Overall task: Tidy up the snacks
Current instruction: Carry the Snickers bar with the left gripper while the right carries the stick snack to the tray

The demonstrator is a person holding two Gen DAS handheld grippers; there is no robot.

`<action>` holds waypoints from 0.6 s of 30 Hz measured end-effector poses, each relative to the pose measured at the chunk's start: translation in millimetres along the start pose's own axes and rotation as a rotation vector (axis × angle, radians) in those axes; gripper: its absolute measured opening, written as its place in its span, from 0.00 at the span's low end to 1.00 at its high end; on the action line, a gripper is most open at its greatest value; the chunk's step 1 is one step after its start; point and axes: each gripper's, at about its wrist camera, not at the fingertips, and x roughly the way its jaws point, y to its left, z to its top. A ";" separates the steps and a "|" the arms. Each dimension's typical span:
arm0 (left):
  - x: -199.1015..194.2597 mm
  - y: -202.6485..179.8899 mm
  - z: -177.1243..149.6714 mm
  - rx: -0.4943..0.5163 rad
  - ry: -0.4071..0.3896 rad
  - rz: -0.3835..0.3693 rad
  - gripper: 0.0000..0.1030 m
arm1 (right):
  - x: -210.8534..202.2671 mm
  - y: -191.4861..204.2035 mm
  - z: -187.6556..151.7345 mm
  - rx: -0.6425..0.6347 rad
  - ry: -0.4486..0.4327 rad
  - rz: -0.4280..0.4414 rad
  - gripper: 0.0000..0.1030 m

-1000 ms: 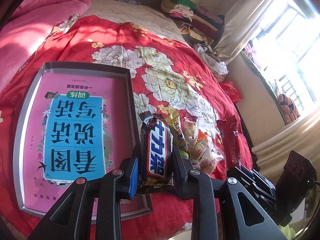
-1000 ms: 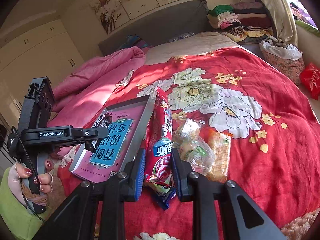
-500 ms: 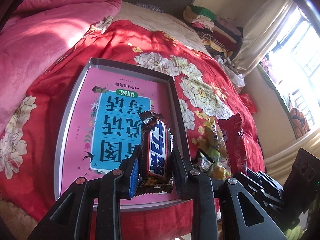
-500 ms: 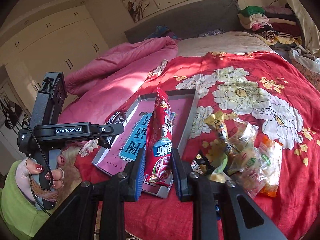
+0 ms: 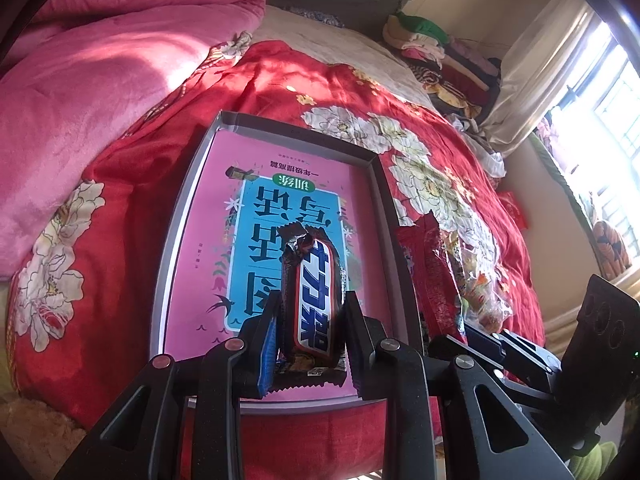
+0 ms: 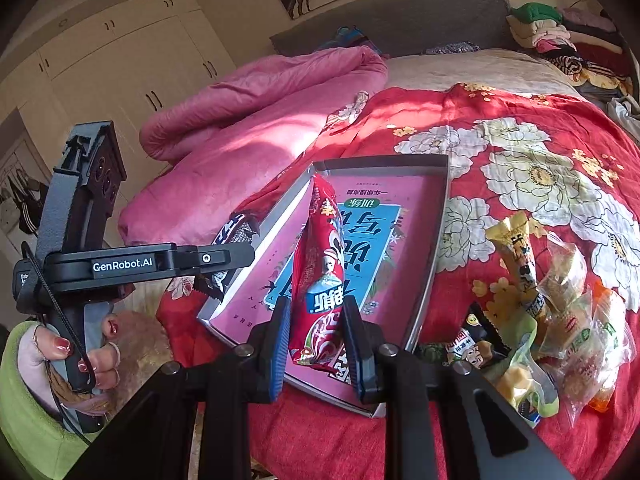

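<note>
both hand-held grippers now hang over the tray point(image 5: 384, 184), off the snack pile point(image 6: 560, 320). left hand-held gripper point(image 5: 310, 330) is clamped on a bar point(image 5: 314, 300); right hand-held gripper point(image 6: 316, 328) pinches a red pack point(image 6: 320, 264).

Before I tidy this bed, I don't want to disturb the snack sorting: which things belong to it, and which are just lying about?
Part of the job:
- chocolate bar in the left gripper
- red snack packet in the right gripper
- grey tray with the pink book in it
- loose snack pile

Just lying about:
- pink quilt
- folded clothes
- red floral bedspread
</note>
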 end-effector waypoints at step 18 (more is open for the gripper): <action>42.6 0.7 -14.1 0.031 0.106 0.045 0.29 | 18.9 -5.2 -17.3 -0.027 0.052 -0.046 0.25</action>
